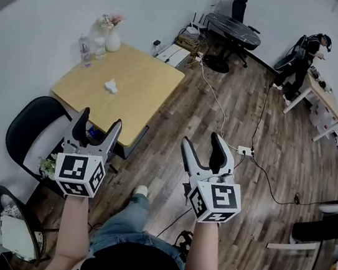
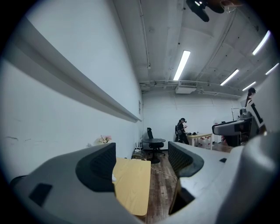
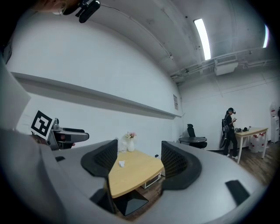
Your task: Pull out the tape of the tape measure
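No tape measure shows in any view. My left gripper [image 1: 100, 121] hangs open over the near corner of a wooden table [image 1: 141, 75], with nothing between its jaws. My right gripper [image 1: 201, 140] is open and empty too, held over the wood floor to the table's right. A small white object [image 1: 111, 85] lies near the middle of the table; I cannot tell what it is. The left gripper view looks between open jaws [image 2: 142, 164] along the table [image 2: 133, 181]. The right gripper view shows open jaws [image 3: 139, 158], the table [image 3: 131, 168] and the white object [image 3: 121, 163].
A vase of flowers [image 1: 111, 34] and bottles [image 1: 86, 50] stand at the table's far corner. A black chair [image 1: 30, 136] is at its left. A power strip [image 1: 245, 151] with cables lies on the floor. A person [image 1: 303, 57] stands by a white desk [image 1: 325, 101] at back right.
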A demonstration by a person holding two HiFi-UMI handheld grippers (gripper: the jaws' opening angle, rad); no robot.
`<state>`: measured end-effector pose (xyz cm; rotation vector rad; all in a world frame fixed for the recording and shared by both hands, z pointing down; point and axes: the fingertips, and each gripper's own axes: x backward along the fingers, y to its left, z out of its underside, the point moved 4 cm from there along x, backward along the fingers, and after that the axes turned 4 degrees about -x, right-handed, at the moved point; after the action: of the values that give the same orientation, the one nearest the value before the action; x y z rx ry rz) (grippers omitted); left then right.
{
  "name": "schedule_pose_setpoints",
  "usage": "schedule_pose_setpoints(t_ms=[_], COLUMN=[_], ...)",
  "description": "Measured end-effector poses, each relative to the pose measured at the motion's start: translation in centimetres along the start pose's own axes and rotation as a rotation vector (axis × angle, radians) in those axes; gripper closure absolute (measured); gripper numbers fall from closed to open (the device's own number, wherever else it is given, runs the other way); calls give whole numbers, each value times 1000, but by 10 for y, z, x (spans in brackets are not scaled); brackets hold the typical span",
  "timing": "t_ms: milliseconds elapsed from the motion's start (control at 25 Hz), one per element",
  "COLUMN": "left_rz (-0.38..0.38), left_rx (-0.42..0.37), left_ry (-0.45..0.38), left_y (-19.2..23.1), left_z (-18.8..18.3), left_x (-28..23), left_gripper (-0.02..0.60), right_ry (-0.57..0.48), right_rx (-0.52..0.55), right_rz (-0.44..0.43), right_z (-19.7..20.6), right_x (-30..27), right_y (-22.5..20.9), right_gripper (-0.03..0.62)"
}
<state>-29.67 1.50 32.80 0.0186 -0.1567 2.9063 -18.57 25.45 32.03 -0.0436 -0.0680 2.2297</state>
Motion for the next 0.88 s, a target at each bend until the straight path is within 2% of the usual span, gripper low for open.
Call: schedule_pose_setpoints(t_ms=[200,560,880], left_rz=[4,-55,-136], left_rx=[-8,40,88], left_ry=[16,73,119], left_y=[-5,9,38], left_z=[6,36,63], left_x=[-39,-134,-221], left_gripper=[206,206,206], right_ry=[-8,61,123], right_rx=[-11,4,46], right_rz=[8,-38,-139], right_z=[3,16,23], right_x=[-26,-115,-223], right_y=[-28,-85,-120], right_gripper=[269,270,270])
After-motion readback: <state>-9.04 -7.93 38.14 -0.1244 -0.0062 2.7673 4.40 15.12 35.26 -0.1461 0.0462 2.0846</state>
